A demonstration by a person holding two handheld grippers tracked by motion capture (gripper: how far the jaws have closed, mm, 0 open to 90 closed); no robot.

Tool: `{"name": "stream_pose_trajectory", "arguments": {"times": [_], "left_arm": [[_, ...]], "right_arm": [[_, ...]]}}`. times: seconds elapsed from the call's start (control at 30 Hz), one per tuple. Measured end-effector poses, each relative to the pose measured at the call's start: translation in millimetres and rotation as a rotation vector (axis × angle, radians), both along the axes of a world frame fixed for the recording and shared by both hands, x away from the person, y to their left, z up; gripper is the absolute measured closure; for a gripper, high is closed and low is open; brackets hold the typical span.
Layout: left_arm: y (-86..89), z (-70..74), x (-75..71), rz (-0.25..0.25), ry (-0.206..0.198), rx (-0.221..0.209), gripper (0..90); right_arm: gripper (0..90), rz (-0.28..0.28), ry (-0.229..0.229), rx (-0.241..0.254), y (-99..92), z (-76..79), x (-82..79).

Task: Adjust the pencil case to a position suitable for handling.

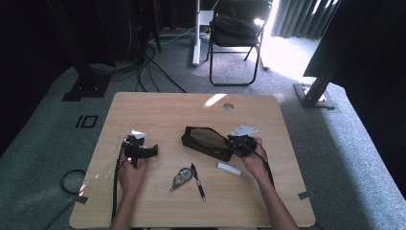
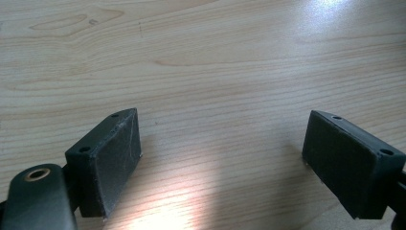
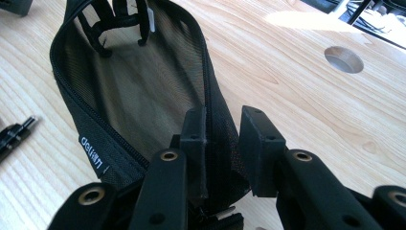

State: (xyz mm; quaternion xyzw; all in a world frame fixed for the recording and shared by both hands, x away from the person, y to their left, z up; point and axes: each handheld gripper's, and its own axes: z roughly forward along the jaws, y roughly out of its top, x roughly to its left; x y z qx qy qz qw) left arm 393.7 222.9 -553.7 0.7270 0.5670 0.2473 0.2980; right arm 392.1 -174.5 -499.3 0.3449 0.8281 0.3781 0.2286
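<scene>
right gripper [image 3: 222,143] pinches the mesh pencil case [image 3: 139,91] rim only thinly, so it could slip free; left gripper [image 2: 222,158] sits spread wide over bare table [image 2: 201,57]

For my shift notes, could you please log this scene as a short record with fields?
surface: wooden table
right tongs: closed on the edge of the open black mesh pouch, rim between the pads
left tongs: open, nothing between them, over bare wood
loose items: pen, tape dispenser, white eraser
pouch zip: open
</scene>
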Motion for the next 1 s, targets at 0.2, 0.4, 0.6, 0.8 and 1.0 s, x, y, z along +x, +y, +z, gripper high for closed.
{"name": "stream_pose_trajectory", "arguments": {"times": [0.2,0.4,0.6,0.8,1.0], "left_arm": [[0.0,0.0,0.0,0.0,0.0,0.0,13.4],[0.0,0.0,0.0,0.0,0.0,0.0,13.4],[0.0,0.0,0.0,0.0,0.0,0.0,13.4],[0.0,0.0,0.0,0.0,0.0,0.0,13.4],[0.0,0.0,0.0,0.0,0.0,0.0,13.4]], "right_arm": [[72.2,0.004,-0.007,-0.005,-8.0,-0.8,-6.1],[72.4,0.011,-0.016,-0.016,-14.9,-0.8,-13.5],[72.4,0.007,-0.026,-0.034,-23.8,-1.0,-22.1],[72.5,-0.005,-0.029,-0.039,-34.0,-1.5,-28.9],[72.3,-0.024,-0.03,-0.033,-45.7,-2.4,-34.7]]}}
